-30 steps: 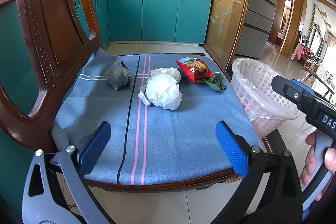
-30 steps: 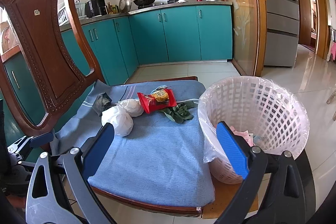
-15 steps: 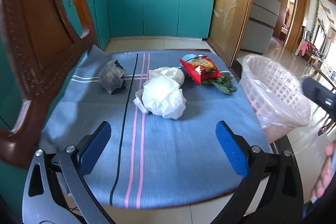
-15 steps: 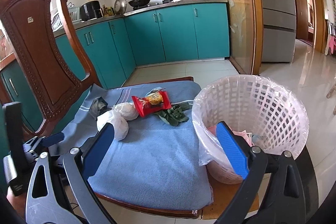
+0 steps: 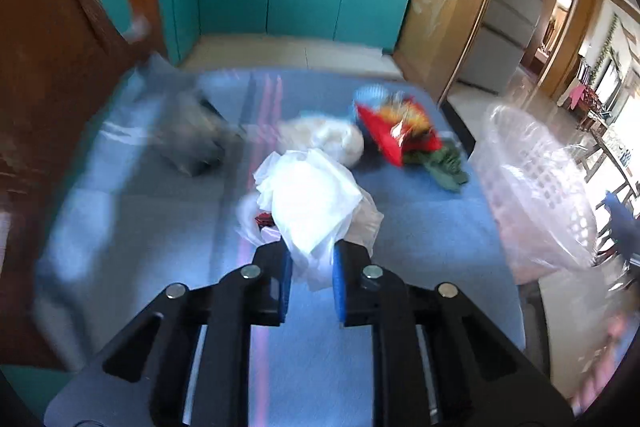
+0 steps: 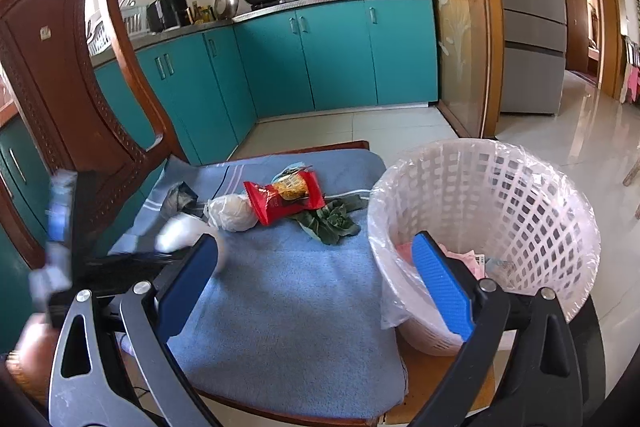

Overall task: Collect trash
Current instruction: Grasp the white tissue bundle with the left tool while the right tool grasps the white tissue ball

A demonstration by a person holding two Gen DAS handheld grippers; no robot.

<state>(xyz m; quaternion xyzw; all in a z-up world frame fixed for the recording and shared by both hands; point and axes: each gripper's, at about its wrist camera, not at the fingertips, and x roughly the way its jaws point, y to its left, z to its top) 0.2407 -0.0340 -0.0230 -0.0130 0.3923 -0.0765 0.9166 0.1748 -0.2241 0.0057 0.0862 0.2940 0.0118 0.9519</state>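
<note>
Near the middle of the blue seat cushion, the left gripper, jaws just closed, apparently pinches the white plastic bag; the right gripper gapes empty beside the basket.

Teal cabinets along wall; glossy pale tile floor; grey fridge right; bright daylight.

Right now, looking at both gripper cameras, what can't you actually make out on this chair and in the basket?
- Grey crumpled piece: left wrist view, motion blur hides what it is.
- White plastic bag: blurred; its contents are unreadable, and in the right wrist view the right gripper covers part of it.
- White basket: contents are mostly behind that gripper's finger.
- Red snack wrapper: print too small to read.
</note>
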